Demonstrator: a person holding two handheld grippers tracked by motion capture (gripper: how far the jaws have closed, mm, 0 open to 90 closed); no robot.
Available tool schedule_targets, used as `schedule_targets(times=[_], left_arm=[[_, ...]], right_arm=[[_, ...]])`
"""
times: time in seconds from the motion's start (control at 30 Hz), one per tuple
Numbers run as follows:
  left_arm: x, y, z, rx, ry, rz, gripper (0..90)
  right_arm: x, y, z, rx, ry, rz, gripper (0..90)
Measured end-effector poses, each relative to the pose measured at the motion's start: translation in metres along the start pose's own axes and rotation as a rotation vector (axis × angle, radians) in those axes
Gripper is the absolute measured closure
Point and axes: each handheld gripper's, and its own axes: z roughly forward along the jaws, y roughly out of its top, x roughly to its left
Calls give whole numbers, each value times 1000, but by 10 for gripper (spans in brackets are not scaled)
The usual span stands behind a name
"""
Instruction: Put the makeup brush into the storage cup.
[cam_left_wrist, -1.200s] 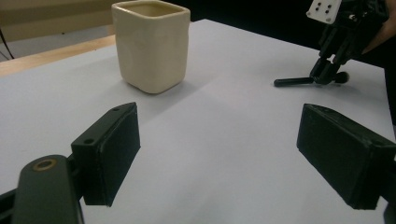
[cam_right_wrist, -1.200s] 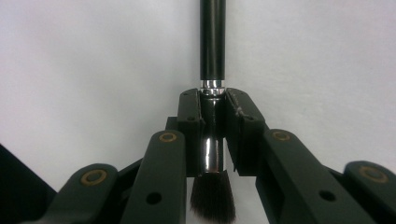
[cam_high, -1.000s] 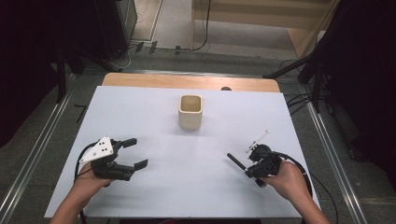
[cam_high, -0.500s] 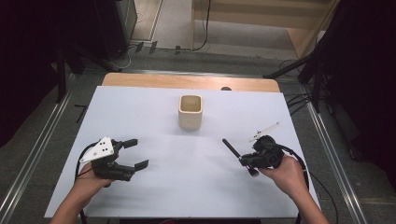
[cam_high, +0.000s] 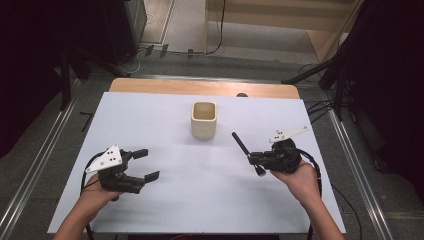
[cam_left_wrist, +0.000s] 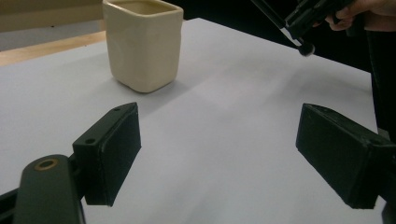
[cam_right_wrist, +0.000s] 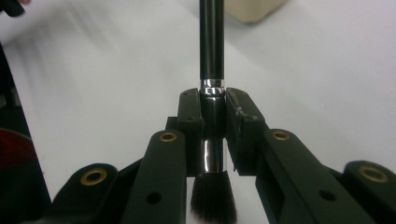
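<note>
1. Clamped between the jaws of the right gripper (cam_high: 256, 161), a black makeup brush (cam_right_wrist: 211, 56) is held by its shiny metal collar; the jaws are narrowed hard against it in the right gripper view.
2. The dark bristles are seen at the bottom of that view, toward the hand, and the long black handle is pointed away, toward a cream shape at the top edge.
3. In the high view the brush is carried above the white table (cam_high: 165, 115), near its right edge, with the handle slanted up and toward the far left.
4. A cream square-sided cup (cam_high: 204, 120) is stood upright at the middle of the table, toward the far edge, well apart from both grippers.
5. The cup's inside is seen from above as a pale hollow; it appears to hold nothing, though its bottom cannot be made out clearly.
6. The left gripper (cam_high: 146, 164) is held near the table's near left corner, its jaws spread wide with nothing between them.
7. In the left gripper view the cup is seen beyond the left jaw.
</note>
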Motion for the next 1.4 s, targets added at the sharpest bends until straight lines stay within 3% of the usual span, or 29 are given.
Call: schedule_targets(times=[0.2,0.37,0.57,0.7,0.9,1.0,1.4], left_arm=[[1,3,2,20,-7,-17,153],[1,5,4,29,-14,-16,153],[-2,8,6,33,-52,-13,142],[-2,10,8,30,-66,-37,142],[-3,14,11,36,-64,-55,142],[-4,17,14,64,-62,-66,148],[-4,34,18,130,-75,-65,163]], right_arm=[[-2,0,4,-108,43,-36,775],[-4,-3,3,-206,79,-32,775],[0,-6,4,-234,78,-68,775],[3,-5,8,-206,78,-88,775],[6,-1,11,-210,80,-114,775],[8,2,13,-188,80,-122,775],[21,14,24,-12,49,-242,775]])
